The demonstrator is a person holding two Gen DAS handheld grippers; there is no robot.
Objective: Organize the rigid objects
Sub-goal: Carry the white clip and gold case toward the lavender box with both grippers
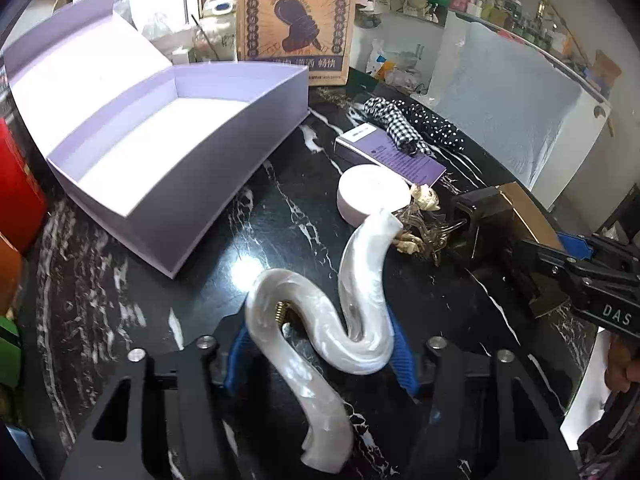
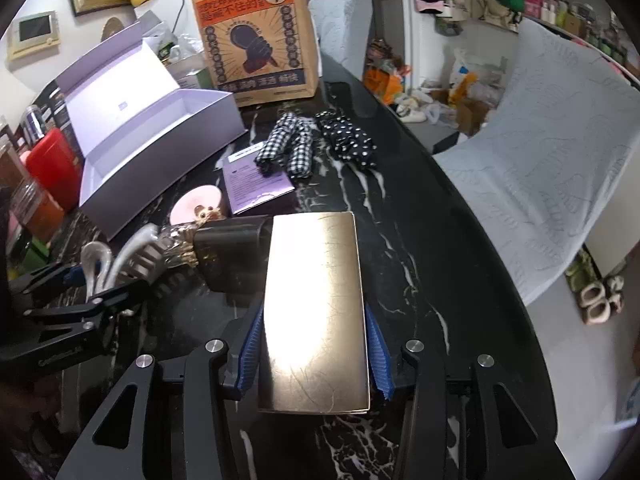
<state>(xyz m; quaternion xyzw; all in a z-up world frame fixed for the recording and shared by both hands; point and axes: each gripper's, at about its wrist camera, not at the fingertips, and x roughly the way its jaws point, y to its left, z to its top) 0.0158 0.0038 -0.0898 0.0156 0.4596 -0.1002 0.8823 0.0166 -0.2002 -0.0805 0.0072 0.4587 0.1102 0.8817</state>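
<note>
My left gripper [image 1: 320, 352] is shut on a white pearly S-shaped hair clip [image 1: 320, 320], held above the black marble table [image 1: 280, 208]. My right gripper [image 2: 316, 344] is shut on a gold and black belt buckle [image 2: 316, 304]; it also shows in the left wrist view [image 1: 516, 216] at the right. An open lilac gift box [image 1: 172, 168] lies at the left, its inside bare; it also shows in the right wrist view [image 2: 148, 144]. A round pink case [image 1: 372, 196], a gold flowered hair claw [image 1: 420, 220] and a purple flat box [image 1: 396, 156] lie between the grippers.
Checked and dotted fabric bows [image 2: 316, 144] lie behind the purple box. A brown paper bag [image 2: 256, 36] stands at the back. Red containers [image 2: 52, 168] crowd the left edge. Chairs with pale covers [image 2: 560, 152] stand along the right table edge.
</note>
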